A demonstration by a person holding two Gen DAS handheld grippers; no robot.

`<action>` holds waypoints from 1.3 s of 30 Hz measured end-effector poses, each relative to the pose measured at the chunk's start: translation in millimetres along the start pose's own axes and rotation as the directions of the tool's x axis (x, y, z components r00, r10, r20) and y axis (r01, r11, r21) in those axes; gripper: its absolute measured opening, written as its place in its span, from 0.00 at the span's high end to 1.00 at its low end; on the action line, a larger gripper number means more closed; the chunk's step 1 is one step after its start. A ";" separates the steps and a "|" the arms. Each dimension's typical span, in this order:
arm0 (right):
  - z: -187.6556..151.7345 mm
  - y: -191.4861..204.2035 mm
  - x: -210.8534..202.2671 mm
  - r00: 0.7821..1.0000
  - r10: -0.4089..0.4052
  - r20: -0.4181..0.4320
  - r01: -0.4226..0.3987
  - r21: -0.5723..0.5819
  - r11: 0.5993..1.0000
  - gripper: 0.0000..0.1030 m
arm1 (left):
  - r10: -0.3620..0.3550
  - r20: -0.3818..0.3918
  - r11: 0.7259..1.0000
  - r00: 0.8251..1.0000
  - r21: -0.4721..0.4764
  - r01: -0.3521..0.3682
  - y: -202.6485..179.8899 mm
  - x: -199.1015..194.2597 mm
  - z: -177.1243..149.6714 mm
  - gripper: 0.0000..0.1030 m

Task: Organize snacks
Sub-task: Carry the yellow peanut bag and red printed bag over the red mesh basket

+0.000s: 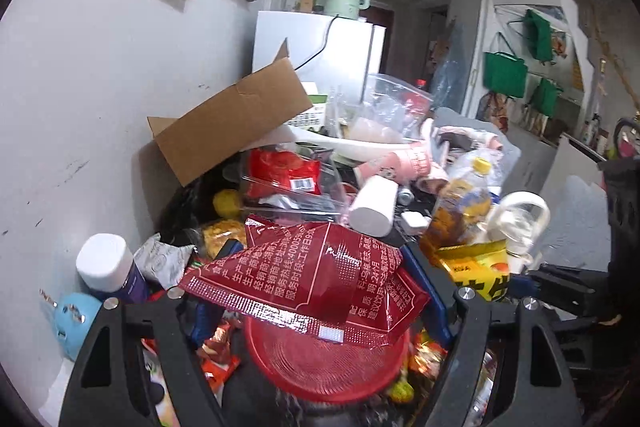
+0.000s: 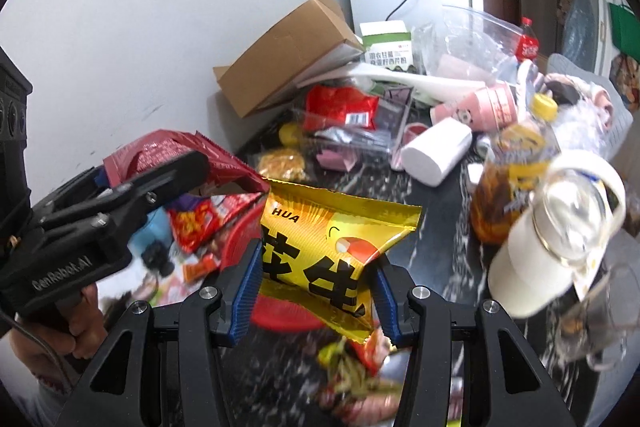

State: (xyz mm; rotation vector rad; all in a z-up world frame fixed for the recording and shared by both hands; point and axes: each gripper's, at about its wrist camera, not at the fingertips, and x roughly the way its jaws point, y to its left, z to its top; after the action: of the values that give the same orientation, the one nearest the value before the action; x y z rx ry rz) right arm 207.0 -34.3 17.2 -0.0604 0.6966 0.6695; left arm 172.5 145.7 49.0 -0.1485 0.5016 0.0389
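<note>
Left gripper [image 1: 320, 291] jaws clamping red packet [image 1: 304, 279], right gripper [image 2: 316, 291] jaws clamping yellow packet [image 2: 332, 251] — both above red basket [image 1: 320, 367].

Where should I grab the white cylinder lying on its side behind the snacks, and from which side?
Both grippers are full now, so free one first. The white cylinder lies tipped over on the dark tabletop, one flat end toward the camera. I would probably come from above and close the jaws across its round middle, not its ends. The pink cups crowd its far side, so approach from the near, barer side.
</note>
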 end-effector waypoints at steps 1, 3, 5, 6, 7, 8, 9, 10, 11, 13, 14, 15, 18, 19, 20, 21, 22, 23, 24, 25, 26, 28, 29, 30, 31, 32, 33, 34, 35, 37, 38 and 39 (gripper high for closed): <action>4.7 -0.8 4.7 1.000 -0.001 -0.001 0.001 -0.001 1.000 0.51 | 0.010 -0.004 1.000 1.000 -0.006 -0.010 1.4 4.4 1.1 0.23; 11.1 -2.7 13.9 1.000 -0.004 -0.003 0.004 0.002 1.000 0.51 | 0.036 -0.007 0.999 0.999 -0.022 -0.036 7.5 14.4 3.0 0.23; 16.8 -5.9 23.1 1.000 -0.010 -0.010 0.010 0.010 1.000 0.51 | 0.048 -0.012 0.999 0.999 -0.023 -0.048 11.7 23.3 2.8 0.23; 18.7 -8.1 27.5 1.000 -0.014 -0.014 0.015 0.012 1.000 0.51 | 0.049 -0.018 0.999 0.999 -0.021 -0.049 14.6 30.1 3.1 0.23; 20.7 -10.0 33.0 1.000 -0.020 -0.018 0.020 0.015 1.000 0.51 | 0.047 -0.027 0.999 0.999 -0.018 -0.047 16.5 35.7 3.3 0.23; 22.0 -11.3 37.0 0.999 -0.024 -0.023 0.024 0.017 1.000 0.51 | 0.038 -0.040 0.999 0.998 -0.012 -0.039 18.4 42.4 2.7 0.23; 23.3 -12.8 41.8 0.999 -0.028 -0.027 0.028 0.018 0.999 0.51 | 0.028 -0.047 1.000 0.998 -0.009 -0.029 19.4 47.4 2.4 0.23; 24.4 -14.7 47.2 0.999 -0.031 -0.032 0.031 0.018 0.999 0.51 | 0.023 -0.053 1.000 0.998 -0.010 -0.023 20.9 51.6 1.3 0.23; 25.2 -15.9 50.9 0.999 -0.033 -0.038 0.034 0.018 0.999 0.51 | 0.020 -0.061 1.000 0.998 -0.009 -0.021 22.1 55.8 0.2 0.23; 25.5 -19.2 58.5 0.998 -0.037 -0.049 0.038 0.017 0.999 0.51 | 0.012 -0.072 1.000 0.997 -0.001 -0.012 22.9 65.3 -2.3 0.23; 25.3 -20.8 61.2 0.998 -0.038 -0.052 0.039 0.018 0.999 0.51 | 0.010 -0.081 1.000 0.997 0.006 -0.010 22.9 69.8 -4.4 0.23; 23.9 -23.0 63.9 0.998 -0.036 -0.053 0.037 0.023 0.999 0.51 | 0.010 -0.086 1.000 0.996 0.015 -0.009 21.5 72.9 -6.2 0.23; 19.2 -31.4 73.5 0.997 -0.014 -0.072 0.017 0.053 0.998 0.51 | 0.026 -0.096 0.999 0.995 0.048 -0.021 17.7 81.6 -10.1 0.23; 18.6 -34.6 78.2 0.995 -0.022 -0.094 0.028 0.064 0.998 0.51 | 0.038 -0.097 0.998 0.995 0.057 -0.032 16.3 84.6 -10.9 0.23; 18.5 -35.7 80.0 0.995 -0.029 -0.095 0.035 0.062 0.997 0.51 | 0.046 -0.098 0.997 0.994 0.065 -0.040 15.5 87.0 -12.1 0.22; 17.9 -36.4 81.3 0.995 -0.033 -0.097 0.039 0.057 0.998 0.51 | 0.057 -0.103 0.996 0.993 0.074 -0.049 14.6 90.4 -13.9 0.21; 17.7 -36.8 82.4 0.994 -0.033 -0.102 0.039 0.056 0.998 0.51 | 0.066 -0.110 0.995 0.992 0.080 -0.057 14.3 93.2 -15.4 0.21; 16.9 -37.9 83.9 0.994 -0.030 -0.107 0.036 0.059 0.998 0.51 | 0.079 -0.120 0.994 0.990 0.084 -0.069 14.2 96.5 -16.5 0.20; 16.4 -38.6 85.4 0.993 -0.028 -0.112 0.035 0.061 0.998 0.51 | 0.091 -0.129 0.993 0.987 0.083 -0.080 14.2 99.7 -17.2 0.20; 15.8 -39.0 86.8 0.992 -0.030 -0.119 0.037 0.060 0.998 0.51 | 0.094 -0.139 0.993 0.986 0.080 -0.084 14.9 102.1 -17.7 0.19; 16.1 -39.2 88.2 0.992 -0.032 -0.122 0.039 0.059 0.998 0.51 | 0.091 -0.154 0.994 0.984 0.072 -0.080 16.1 105.3 -18.6 0.18; 16.1 -39.0 89.9 0.991 -0.036 -0.127 0.043 0.054 0.998 0.51 | 0.076 -0.160 0.996 0.984 0.052 -0.068 18.7 108.0 -19.8 0.17; 15.9 -38.7 90.4 0.991 -0.036 -0.129 0.043 0.052 0.998 0.51 | 0.077 -0.158 0.996 0.984 0.044 -0.071 19.8 107.9 -19.9 0.16; 15.8 -38.6 90.8 0.991 -0.036 -0.130 0.043 0.052 0.998 0.51 | 0.085 -0.156 0.996 0.984 0.038 -0.080 21.0 107.3 -19.3 0.16; 15.7 -38.0 90.6 0.991 -0.034 -0.130 0.041 0.051 0.998 0.51 | 0.092 -0.154 0.995 0.984 0.037 -0.087 21.7 106.4 -18.4 0.16; 15.7 -37.6 90.7 0.991 -0.033 -0.130 0.040 0.050 0.998 0.51 | 0.101 -0.153 0.995 0.983 0.038 -0.096 22.3 105.3 -17.6 0.16; 15.8 -37.2 91.0 0.991 -0.033 -0.130 0.040 0.050 0.998 0.51 | 0.107 -0.151 0.994 0.983 0.038 -0.102 22.6 104.7 -17.0 0.16; 16.0 -36.8 91.4 0.991 -0.034 -0.130 0.040 0.049 0.998 0.51 | 0.114 -0.149 0.993 0.982 0.038 -0.109 23.0 103.5 -16.1 0.15; 16.1 -36.3 91.8 0.991 -0.033 -0.129 0.040 0.048 0.998 0.51 | 0.119 -0.148 0.993 0.982 0.039 -0.115 23.6 102.8 -15.4 0.15; 16.0 -34.6 93.2 0.991 -0.029 -0.131 0.035 0.044 0.998 0.51 | 0.130 -0.147 0.991 0.981 0.038 -0.125 24.5 100.8 -14.1 0.15; 15.9 -33.4 94.3 0.991 -0.026 -0.132 0.032 0.041 0.999 0.51 | 0.128 -0.143 0.992 0.981 0.038 -0.124 24.8 99.2 -13.5 0.15; 15.8 -32.9 95.7 0.991 -0.024 -0.135 0.029 0.037 0.999 0.51 | 0.129 -0.140 0.991 0.982 0.038 -0.125 25.1 97.7 -12.6 0.15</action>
State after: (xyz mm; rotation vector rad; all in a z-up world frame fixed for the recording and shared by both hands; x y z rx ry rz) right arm 289.9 -3.4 -34.4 -0.0791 0.8372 0.6301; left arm 250.3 168.7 -12.3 -0.0912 0.6539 0.1468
